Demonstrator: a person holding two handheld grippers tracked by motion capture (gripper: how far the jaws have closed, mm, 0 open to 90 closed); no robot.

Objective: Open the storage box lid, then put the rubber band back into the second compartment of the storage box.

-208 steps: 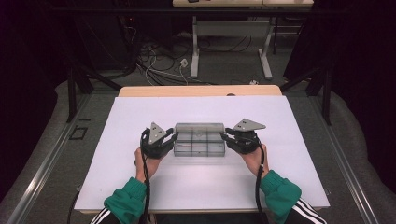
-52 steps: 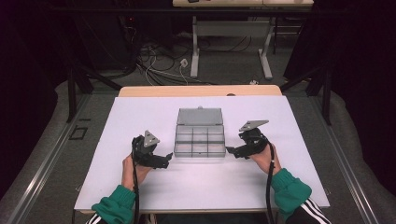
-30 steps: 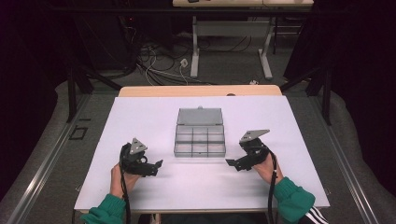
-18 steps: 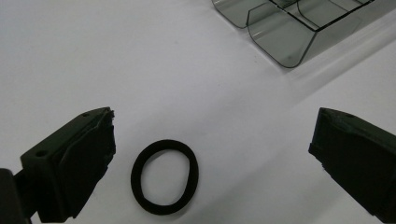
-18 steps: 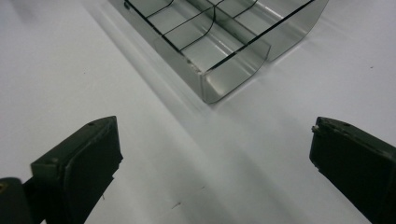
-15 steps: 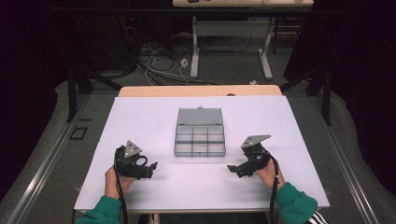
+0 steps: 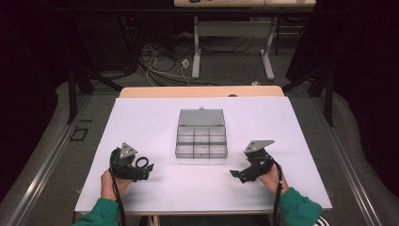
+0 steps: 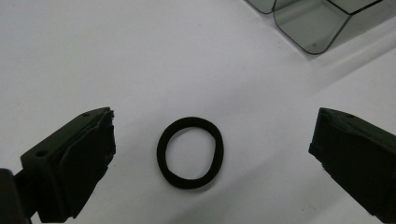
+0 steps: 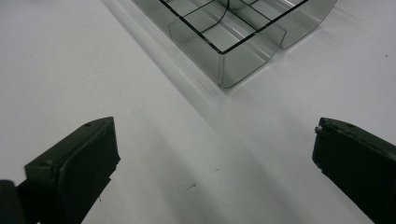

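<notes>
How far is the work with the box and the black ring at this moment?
Done: the clear box sits on the white table with its lid folded open, and the compartments look empty. In hand: the left gripper hovers with open jaws on either side of the black ring, not touching it. The right gripper is open and holds nothing. Left, probably: gripping the ring and placing it in a compartment.

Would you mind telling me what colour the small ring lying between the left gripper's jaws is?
The ring is plain black; the left gripper view shows it best.
</notes>
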